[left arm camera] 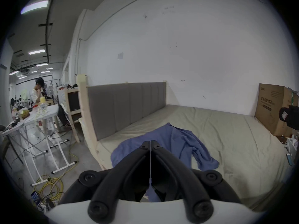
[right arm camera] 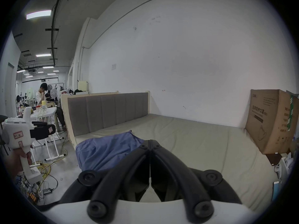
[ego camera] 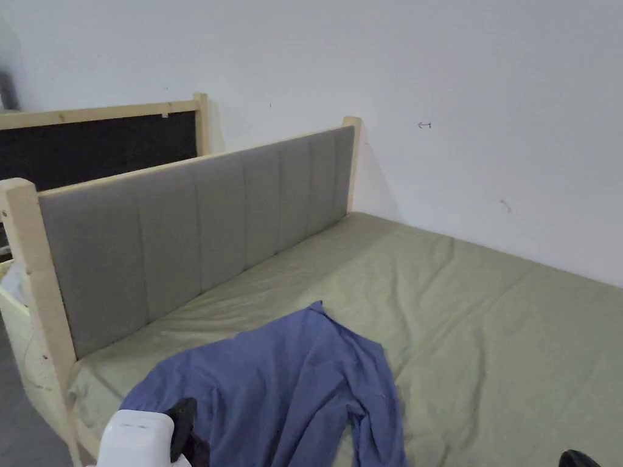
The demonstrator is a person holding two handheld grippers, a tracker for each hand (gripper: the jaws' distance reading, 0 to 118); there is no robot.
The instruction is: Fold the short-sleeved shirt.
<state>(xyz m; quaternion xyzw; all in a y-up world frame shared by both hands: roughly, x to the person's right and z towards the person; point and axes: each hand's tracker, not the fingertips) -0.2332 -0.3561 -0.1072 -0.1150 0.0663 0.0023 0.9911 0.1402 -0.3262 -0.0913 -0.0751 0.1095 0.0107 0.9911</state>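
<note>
we see a white wall (ego camera: 462, 91) across the top of the head view, and under it a bed (ego camera: 499, 316) with a green sheet taking the lower right. a grey headboard (ego camera: 201, 231) runs along the left side of the bed, from the left edge up toward centre. the shirt (ego camera: 286, 389), blue and crumpled, lies unfolded on the sheet at lower centre, near the headboard end. a box (right arm camera: 268, 120) stands at the right of the right gripper view, at the far end of the bed. far off at the left of that view a person (right arm camera: 42, 95) sits by a table (right arm camera: 47, 112). our left gripper (left arm camera: 150, 142) sits at lower centre of its own view, in front of the shirt, its jaws pressed together with nothing between the tips. our right gripper (right arm camera: 150, 141) sits at lower centre of its own view, just right of the shirt, jaws likewise together and empty
</note>
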